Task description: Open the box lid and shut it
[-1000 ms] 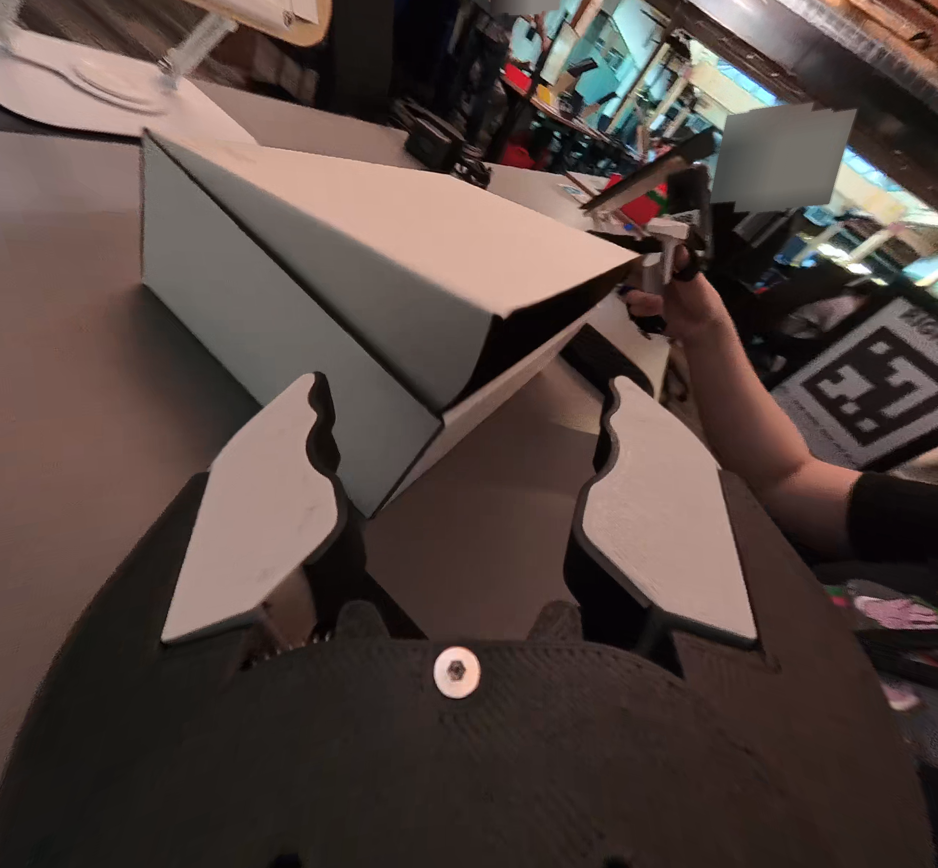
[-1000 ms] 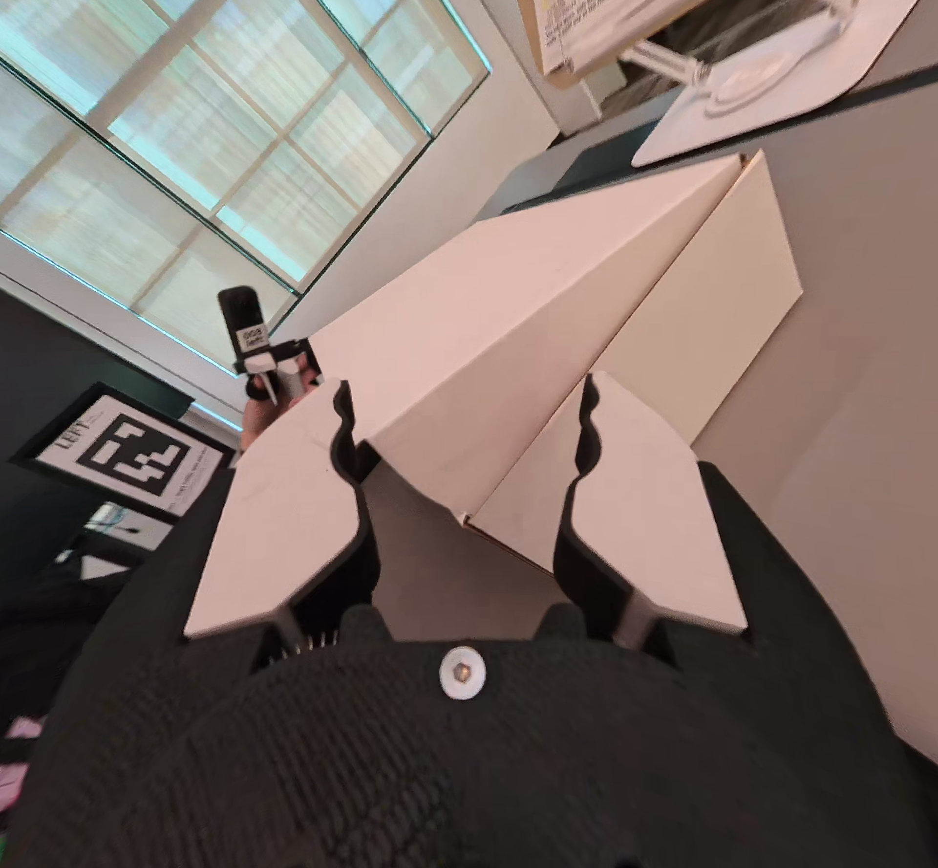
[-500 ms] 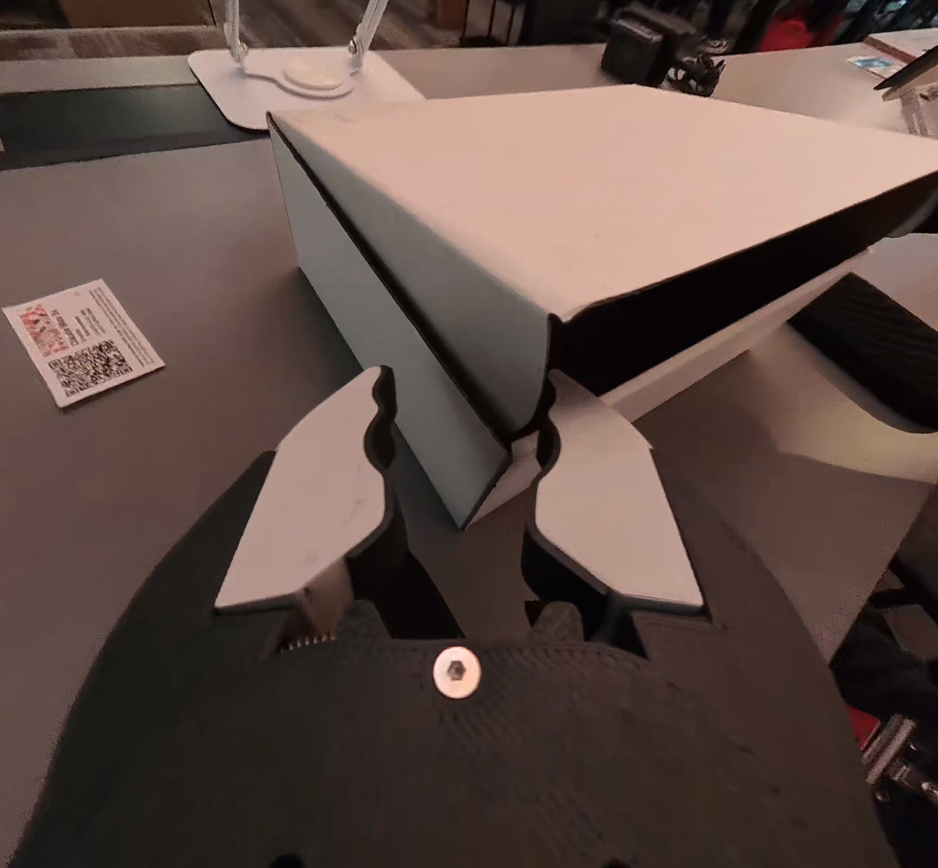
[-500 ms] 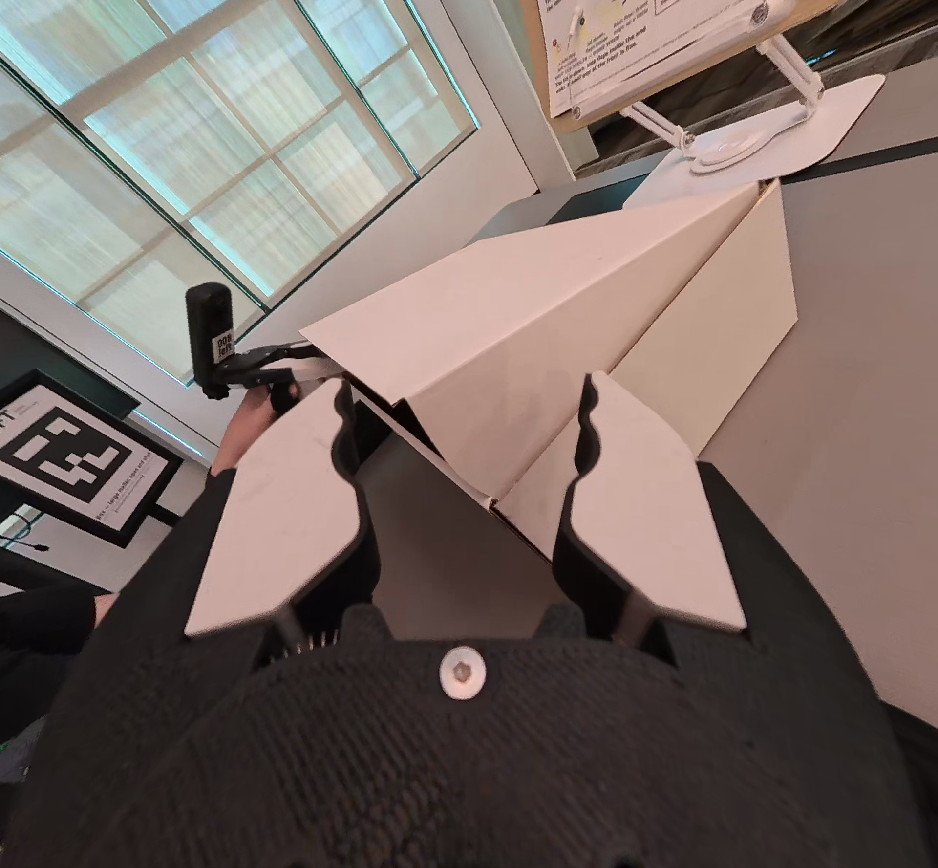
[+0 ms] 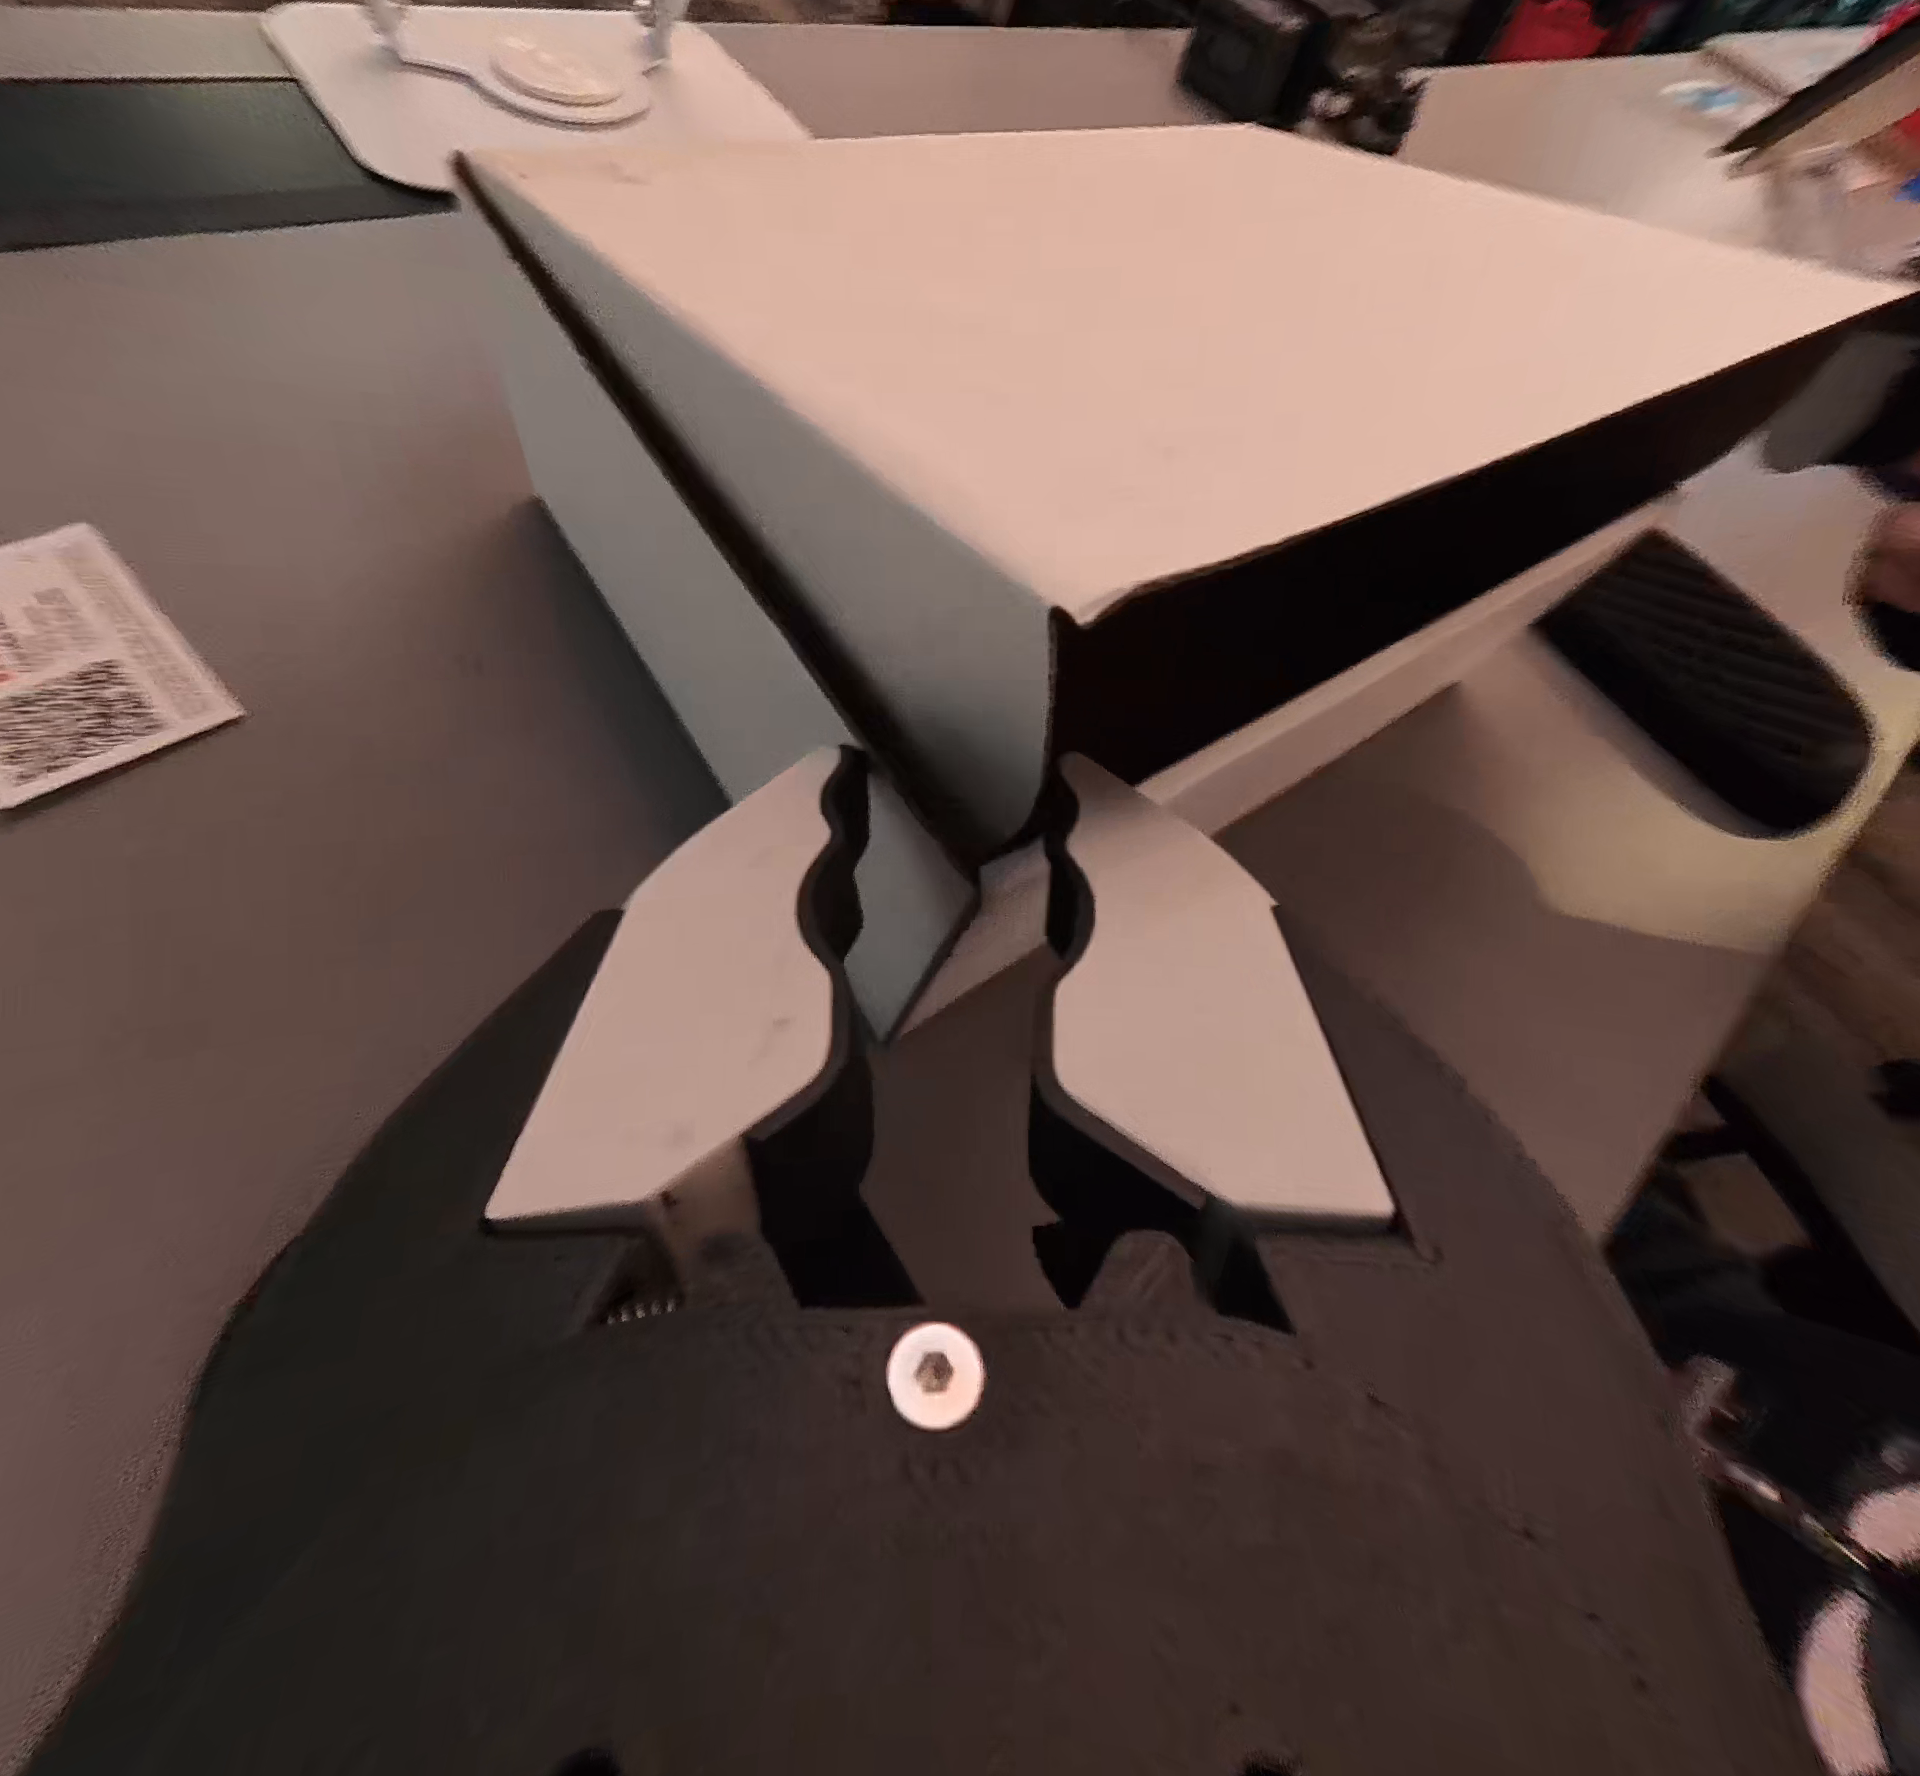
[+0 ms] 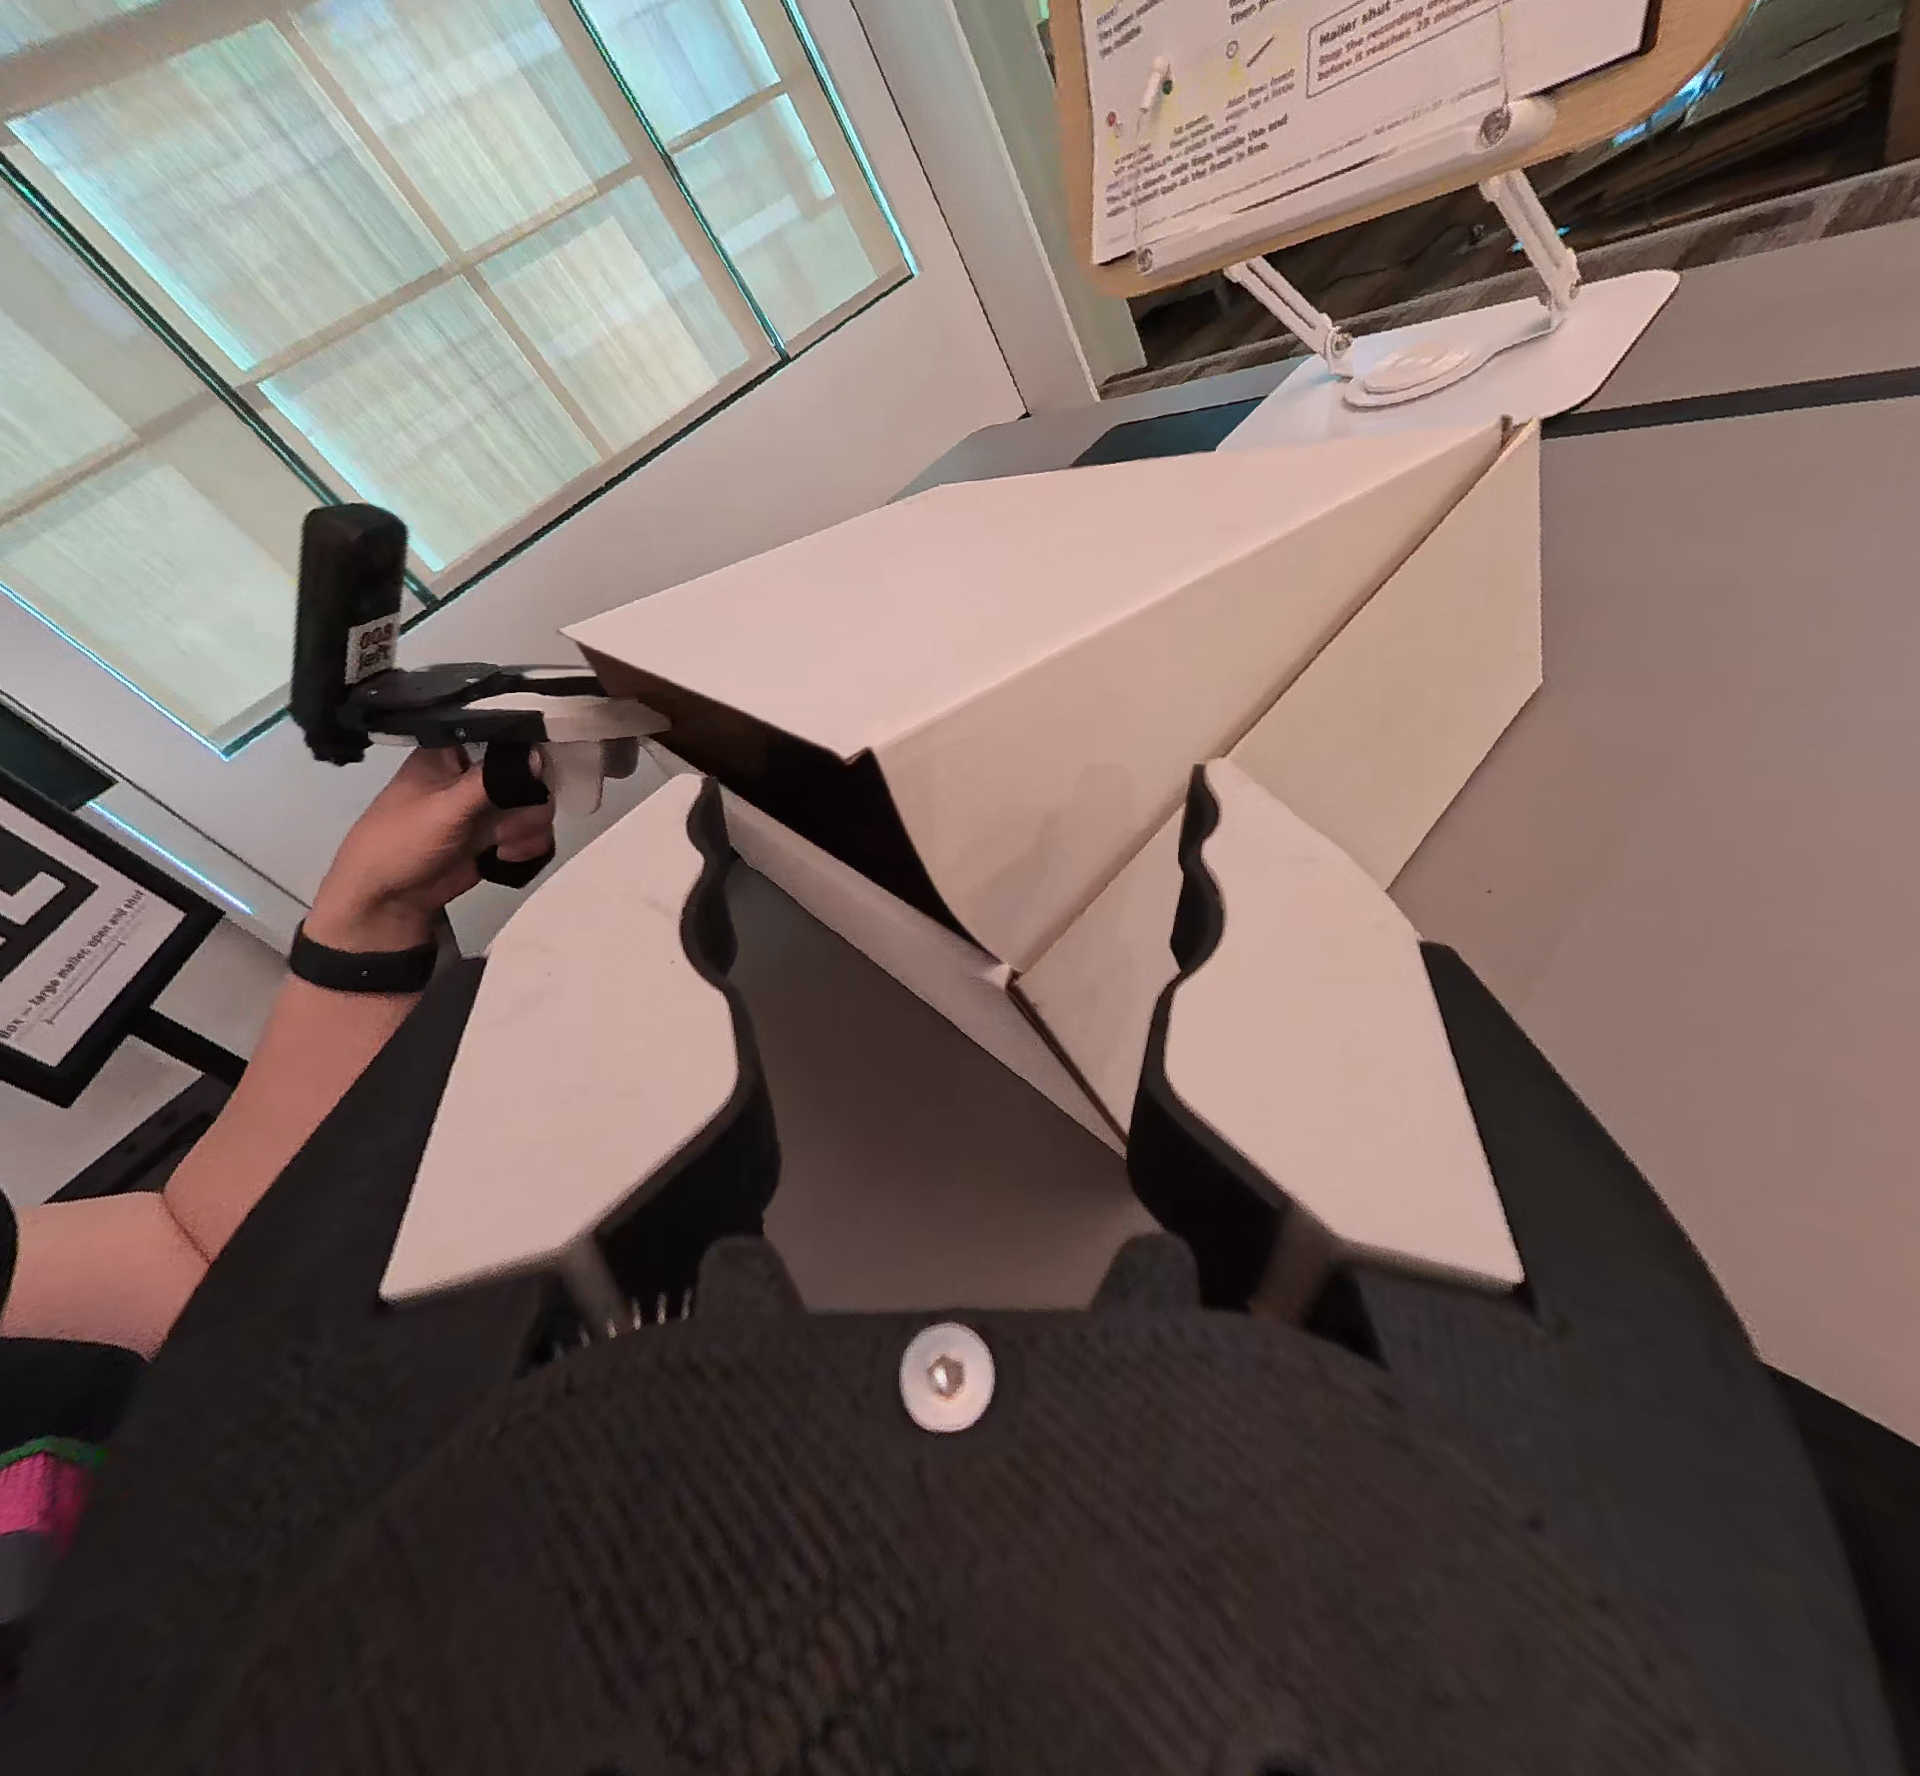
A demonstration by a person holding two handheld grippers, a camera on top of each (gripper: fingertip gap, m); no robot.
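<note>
A white cardboard mailer box stands on the grey table (image 5: pixel 260 895). Its lid (image 5: pixel 1039 355) is hinged at the back and is raised at the front, with a dark gap above the base (image 5: pixel 623 521). My left gripper (image 5: pixel 951 791) has its fingers closed in on the lid's front left corner flap. It also shows in the right wrist view (image 6: pixel 613 718), held by a hand at that corner. My right gripper (image 6: pixel 951 791) is open. Its fingers straddle the box's front right corner without touching it, below the raised lid (image 6: pixel 1039 604).
A wooden document stand with a printed sheet (image 6: pixel 1351 12) stands on a white foot (image 5: pixel 520 64) behind the box. A printed card (image 5: pixel 94 666) lies on the table to the left. A white and black object (image 5: pixel 1704 687) sits off the table's front right edge.
My left gripper swung round to face the box's front left corner, and its fingers closed from wide open onto the lid's corner flap. The lid's front edge stands higher. My right gripper stayed open.
</note>
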